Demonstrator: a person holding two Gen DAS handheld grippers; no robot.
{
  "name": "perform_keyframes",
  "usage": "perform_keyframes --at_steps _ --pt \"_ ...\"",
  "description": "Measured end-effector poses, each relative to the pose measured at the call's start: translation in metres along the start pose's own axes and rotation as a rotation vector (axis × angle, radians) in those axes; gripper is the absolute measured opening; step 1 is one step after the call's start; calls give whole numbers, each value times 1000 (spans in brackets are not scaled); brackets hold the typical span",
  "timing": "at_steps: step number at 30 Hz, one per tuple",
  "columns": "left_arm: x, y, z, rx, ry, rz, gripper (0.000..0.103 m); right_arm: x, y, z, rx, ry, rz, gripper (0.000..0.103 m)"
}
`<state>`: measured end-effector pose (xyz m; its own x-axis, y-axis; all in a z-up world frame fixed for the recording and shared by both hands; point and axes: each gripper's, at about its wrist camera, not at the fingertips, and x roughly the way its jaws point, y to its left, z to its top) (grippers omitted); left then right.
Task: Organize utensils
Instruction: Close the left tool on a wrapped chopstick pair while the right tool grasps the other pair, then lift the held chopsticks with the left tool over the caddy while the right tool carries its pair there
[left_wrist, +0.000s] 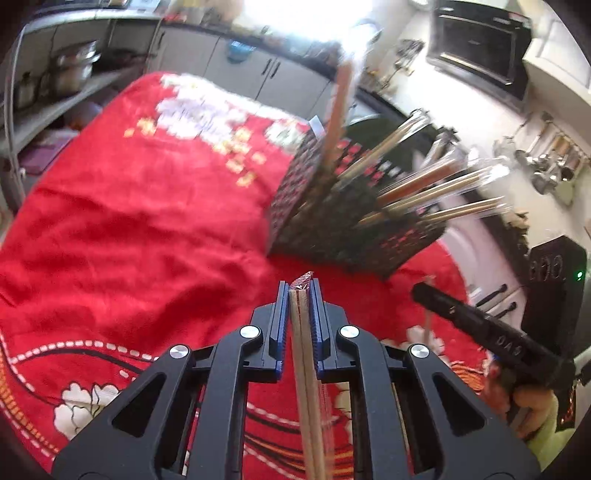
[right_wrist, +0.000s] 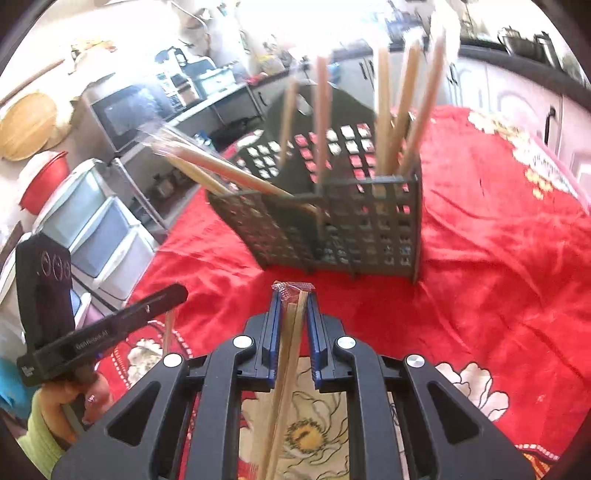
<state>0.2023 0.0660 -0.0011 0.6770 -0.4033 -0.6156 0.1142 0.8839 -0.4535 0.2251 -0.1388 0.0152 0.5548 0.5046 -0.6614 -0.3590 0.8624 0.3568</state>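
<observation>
Tongs, left (left_wrist: 300, 291) and right (right_wrist: 292, 295), each clamp seemingly wrapped chopsticks (left_wrist: 303, 354).

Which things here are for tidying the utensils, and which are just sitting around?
For the job:
- wrapped chopsticks in left tool
- wrapped chopsticks in right tool
- black holder of chopsticks

Just around:
- red cloth
- microwave
- hanging ladles
- plastic drawers

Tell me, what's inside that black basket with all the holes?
Wrapped chopsticks stand and lean inside the black basket. Their lower ends are mostly hidden behind its walls, so I cannot see the bottom.
</observation>
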Motion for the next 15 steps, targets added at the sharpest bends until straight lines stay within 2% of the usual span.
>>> perform_keyframes --at_steps 8,15 --pt "-34 -34 13 66 -79 -55 6 -33 28 2 -81 -73 42 12" --pt "-59 -53 24 108 -135 -75 6 -59 39 4 -120 -137 59 12"
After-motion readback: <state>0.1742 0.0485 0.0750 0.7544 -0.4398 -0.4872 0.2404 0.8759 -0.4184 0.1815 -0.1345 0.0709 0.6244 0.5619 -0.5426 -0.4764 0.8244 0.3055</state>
